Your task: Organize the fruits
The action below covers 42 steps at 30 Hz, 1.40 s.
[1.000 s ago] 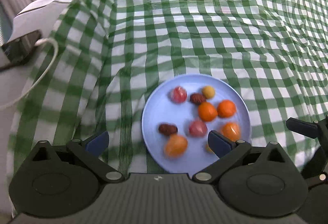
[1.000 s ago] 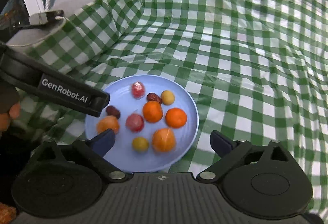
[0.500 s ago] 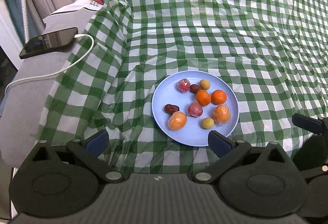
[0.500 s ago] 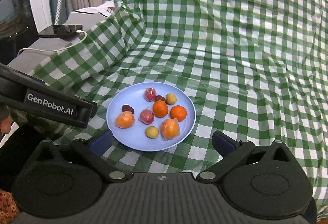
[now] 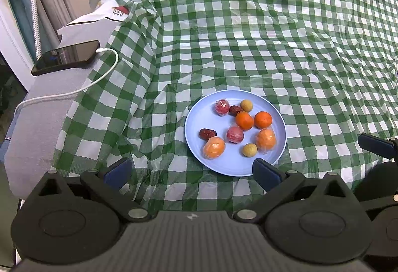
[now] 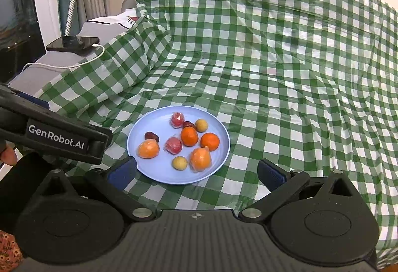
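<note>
A light blue plate lies on the green checked cloth and holds several fruits. On it are two bare oranges, two wrapped orange fruits, two wrapped red fruits, two dark dates and two small yellow fruits. My left gripper is open and empty, held above and short of the plate's near edge. My right gripper is open and empty, also short of the plate.
A black phone on a white charging cable lies on a grey surface at the left. The checked cloth rises over a backrest behind. The left gripper's body shows at the left of the right wrist view.
Both grippers have pulled back and up from the plate, which now looks smaller and farther. The fruits have not moved. Both stay open.
</note>
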Motion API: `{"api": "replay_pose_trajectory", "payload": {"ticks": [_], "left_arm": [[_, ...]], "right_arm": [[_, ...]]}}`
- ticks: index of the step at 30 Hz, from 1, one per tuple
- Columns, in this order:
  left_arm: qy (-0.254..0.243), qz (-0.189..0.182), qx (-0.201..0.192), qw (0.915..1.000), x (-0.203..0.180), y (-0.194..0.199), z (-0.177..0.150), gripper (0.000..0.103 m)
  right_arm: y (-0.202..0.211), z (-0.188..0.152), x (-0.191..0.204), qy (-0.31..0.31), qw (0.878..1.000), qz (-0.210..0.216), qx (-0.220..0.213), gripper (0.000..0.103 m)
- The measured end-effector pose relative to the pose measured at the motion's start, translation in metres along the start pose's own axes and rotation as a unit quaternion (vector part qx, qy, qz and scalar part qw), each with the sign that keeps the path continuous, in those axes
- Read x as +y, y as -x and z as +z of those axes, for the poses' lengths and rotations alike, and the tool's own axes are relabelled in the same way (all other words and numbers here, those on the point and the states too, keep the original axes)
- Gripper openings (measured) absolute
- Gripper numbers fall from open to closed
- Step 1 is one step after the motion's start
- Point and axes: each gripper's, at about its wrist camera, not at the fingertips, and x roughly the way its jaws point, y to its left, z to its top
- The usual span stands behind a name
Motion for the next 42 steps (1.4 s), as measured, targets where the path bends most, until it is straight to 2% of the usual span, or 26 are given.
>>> {"api": "replay_pose_trajectory", "payload": {"ticks": [42], "left_arm": [[-0.001,0.013,0.006,0.9999,0.0048,-0.0030,-0.0006,0.103]], "right_arm": [[0.0011,0.0010,0.0034,0.001,1.000,-0.001,-0.002,0.102]]}}
